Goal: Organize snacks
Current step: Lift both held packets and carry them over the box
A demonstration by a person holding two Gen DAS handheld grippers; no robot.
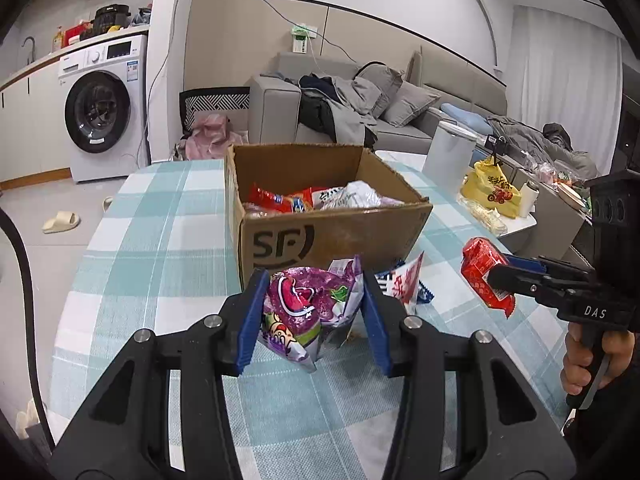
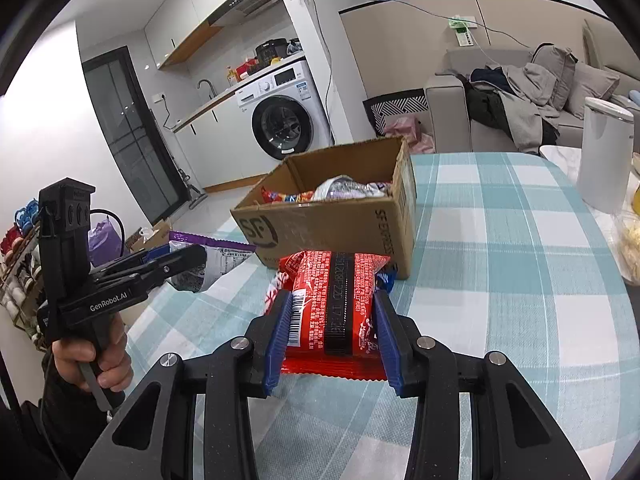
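Left claw (image 1: 312,312) clamps a soft, crinkly purple packet (image 1: 304,304), right claw (image 2: 332,336) a light red packet (image 2: 336,300); both look crushable, best held mid-body.

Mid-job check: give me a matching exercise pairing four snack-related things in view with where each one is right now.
Things:
1. purple snack bag
2. red snack packet
3. cardboard box
4. blue and white packet

Places:
A. lying on the checked tablecloth in front of the box
B. between the fingers of the right hand-held gripper
C. standing open on the table, snacks inside
D. between the fingers of the left hand-held gripper

Pairs: 1-D, 2-B, 3-C, 4-A
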